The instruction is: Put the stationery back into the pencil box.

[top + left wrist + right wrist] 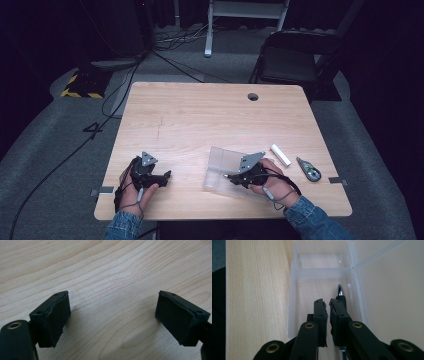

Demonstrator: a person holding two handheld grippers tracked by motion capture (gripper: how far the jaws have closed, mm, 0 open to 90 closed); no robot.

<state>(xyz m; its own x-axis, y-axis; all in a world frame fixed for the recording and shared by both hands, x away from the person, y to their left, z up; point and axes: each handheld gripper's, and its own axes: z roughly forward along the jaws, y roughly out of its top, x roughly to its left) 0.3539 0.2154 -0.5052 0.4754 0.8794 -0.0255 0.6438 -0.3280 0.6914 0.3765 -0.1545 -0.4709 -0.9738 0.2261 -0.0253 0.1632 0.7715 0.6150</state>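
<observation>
Right claw [231, 178] is sitting at the near right of the wooden surface [200, 120] in the high view, reaching into a clear plastic case [220, 167] that is lying open, its lid folded back flat. The person's right hand [270, 182] is gripping it from behind. Left claw [167, 174] is resting low over bare wood at the near left, well apart from the case, held by the left hand [132, 190]. Beyond the right hand, a white cylinder [280, 155] and a small grey-green gadget [309, 169] are lying near the surface's right edge, close to each other but not touching.

Moving to the left gripper view, the left claw [112, 312] is standing wide open, nothing between its pads but wood grain.

Moving to the right gripper view, the right claw [328, 306] is nearly closed, only a thin slit showing between the pads, and nothing is visibly caught in that slit. It is hanging inside the case's long tray [293, 302]. A pen [340, 293] with a silver tip and black grip is lying in that tray just beside and partly beneath the right-hand pad, pointing toward the far compartment.
</observation>
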